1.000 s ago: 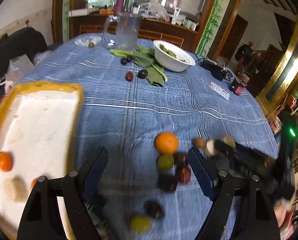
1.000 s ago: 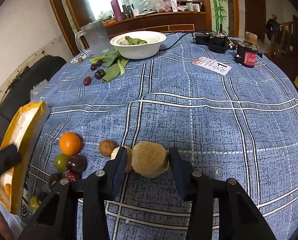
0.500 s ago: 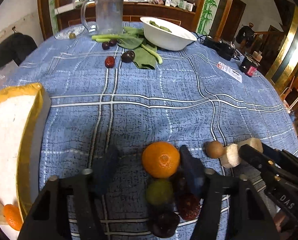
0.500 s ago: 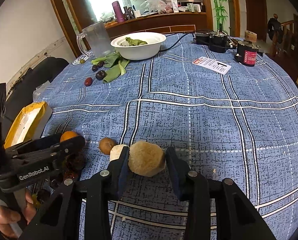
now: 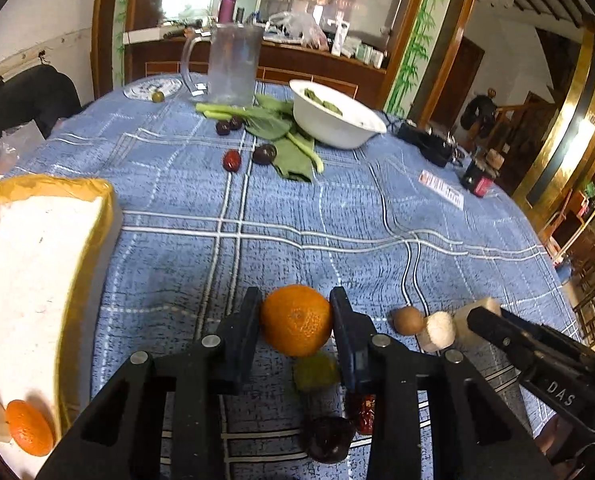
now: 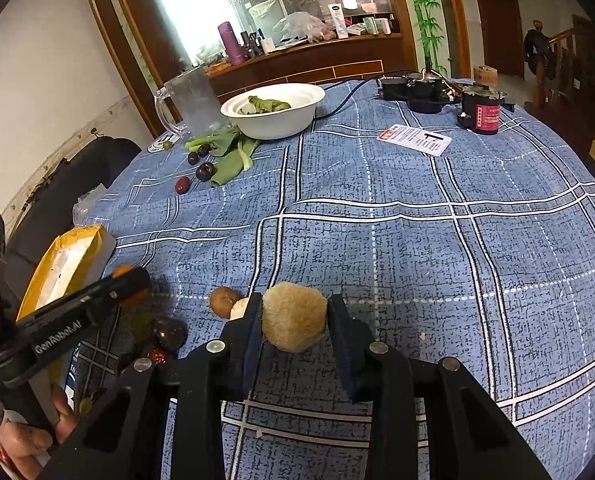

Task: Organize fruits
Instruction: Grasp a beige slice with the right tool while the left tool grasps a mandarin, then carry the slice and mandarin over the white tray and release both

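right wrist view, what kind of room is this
Most likely a home dining room: a round table under a blue checked tablecloth, a wooden sideboard crowded with bottles beneath a big mirror, and a white bowl of greens beside a clear pitcher.

You are working over a round table covered by a blue checked cloth [image 5: 337, 216]. Taking the white bowl [image 5: 337, 120] as landmark: leafy greens [image 5: 281, 140] and dark plums [image 5: 264, 153] are lying just beside it, a yellow-rimmed tray [image 5: 37, 264] well apart, and an orange [image 5: 296, 319] lying nearest you.
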Tool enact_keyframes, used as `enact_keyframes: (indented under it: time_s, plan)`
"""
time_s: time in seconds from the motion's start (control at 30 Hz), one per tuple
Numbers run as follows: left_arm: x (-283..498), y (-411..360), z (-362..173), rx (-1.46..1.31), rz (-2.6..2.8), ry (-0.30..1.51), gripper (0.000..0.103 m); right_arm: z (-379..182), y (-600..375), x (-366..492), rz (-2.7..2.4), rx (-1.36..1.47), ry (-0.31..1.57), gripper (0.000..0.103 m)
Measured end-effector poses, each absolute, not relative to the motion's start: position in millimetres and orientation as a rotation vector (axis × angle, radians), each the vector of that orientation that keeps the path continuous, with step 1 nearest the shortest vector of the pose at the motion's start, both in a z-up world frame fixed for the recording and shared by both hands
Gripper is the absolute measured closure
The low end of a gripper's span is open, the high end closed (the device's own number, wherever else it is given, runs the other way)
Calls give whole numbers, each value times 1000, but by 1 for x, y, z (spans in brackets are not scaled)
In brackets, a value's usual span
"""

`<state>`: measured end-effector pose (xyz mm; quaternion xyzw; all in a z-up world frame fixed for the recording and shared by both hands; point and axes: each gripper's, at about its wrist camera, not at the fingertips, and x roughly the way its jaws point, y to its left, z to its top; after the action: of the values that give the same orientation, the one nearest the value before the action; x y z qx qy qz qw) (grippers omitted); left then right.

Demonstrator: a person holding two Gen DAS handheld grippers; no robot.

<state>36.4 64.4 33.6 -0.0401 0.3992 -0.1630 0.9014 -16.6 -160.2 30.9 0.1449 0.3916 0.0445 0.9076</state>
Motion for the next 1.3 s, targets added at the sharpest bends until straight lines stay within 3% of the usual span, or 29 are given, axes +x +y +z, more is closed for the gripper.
enact_keyframes:
  time_s: [0.27,0.53,0.87,1.3]
  plan:
    - [11,107,61,-263,-335,775,70,43,-141,-28,115,221,747,69]
    - [-44,199,80,-399,-209,739,69,54,-112,-40,231,261,755,69]
    - [-79,313,71,-474,96,709,69,75,10,-36,502,215,825,68]
    - [-75,313,40,-385,137,776,69,59,118,3,548,90,910,68]
